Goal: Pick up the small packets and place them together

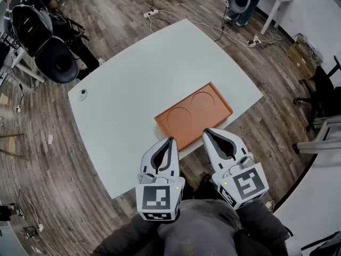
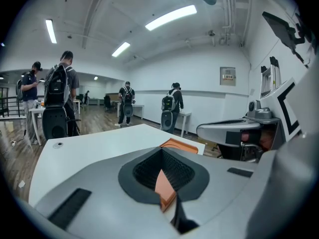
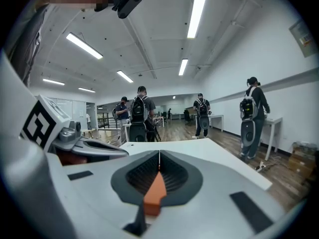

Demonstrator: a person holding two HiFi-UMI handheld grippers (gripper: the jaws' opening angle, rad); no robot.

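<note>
No small packets show in any view. An empty orange tray with two round hollows lies on the white table near its front edge. My left gripper hovers at the tray's near left corner, jaws together with nothing in them. My right gripper is over the tray's near edge, its jaws also together and empty. In the left gripper view the left gripper has the tray just beyond its tips. In the right gripper view the right gripper shows orange tray through the slot below its tips.
A small white round object sits near the table's left edge. Black chairs stand off the far left corner, and an office chair at the right. A cable with a power strip lies on the wooden floor. People with backpacks stand farther off.
</note>
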